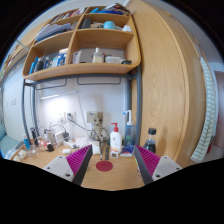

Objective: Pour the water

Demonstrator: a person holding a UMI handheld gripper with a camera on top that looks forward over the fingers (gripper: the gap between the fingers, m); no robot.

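My gripper (pixel 113 153) is open above a wooden desk (pixel 120 176), with nothing held. Its magenta pads (pixel 77 161) show on both fingers. A round dark red coaster (pixel 104 166) lies flat on the desk between the fingers. Just ahead of the fingertips stands a small brownish glass-like vessel (pixel 104 149); I cannot tell what is in it. To its right is a white bottle with a red top (pixel 116 139). A dark bottle (pixel 151 139) stands beyond the right finger.
Wooden wall shelves (pixel 85 66) loaded with bottles and boxes hang above the desk. Small items clutter the desk's left side (pixel 35 148). A tall wooden cabinet side (pixel 165 80) rises at the right, and a white wall with sockets (pixel 70 115) lies behind.
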